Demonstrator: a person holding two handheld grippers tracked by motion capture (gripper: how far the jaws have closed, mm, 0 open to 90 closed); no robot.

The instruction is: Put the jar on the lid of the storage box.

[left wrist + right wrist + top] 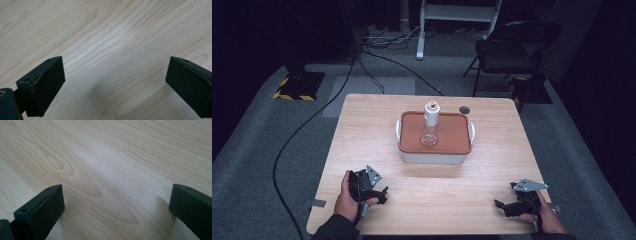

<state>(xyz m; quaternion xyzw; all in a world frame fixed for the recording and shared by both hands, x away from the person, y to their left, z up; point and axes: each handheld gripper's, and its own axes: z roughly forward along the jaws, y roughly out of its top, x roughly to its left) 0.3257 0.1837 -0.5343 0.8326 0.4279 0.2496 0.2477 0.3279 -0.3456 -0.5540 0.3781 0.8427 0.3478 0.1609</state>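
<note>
Clear glass flask (429, 131) w/ white neck is standing upright on the terracotta lid of a white box (434, 156), mid-table, well apart from both tools. Left gripper (379, 195) and right gripper (504, 206) are resting near the front edge, jaws gaping wide, gripping nothing. Gripper views are giving close pale wood grain of the table (120, 37).

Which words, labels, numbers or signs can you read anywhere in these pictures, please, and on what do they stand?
None can be read.
Light bulb standing on the lidded container: any print on it is too small to tell.
Yellow-and-black hazard stripes on the stand base on the floor: a marking, with no letters.
Left gripper, right gripper and table: no lettering visible.
</note>
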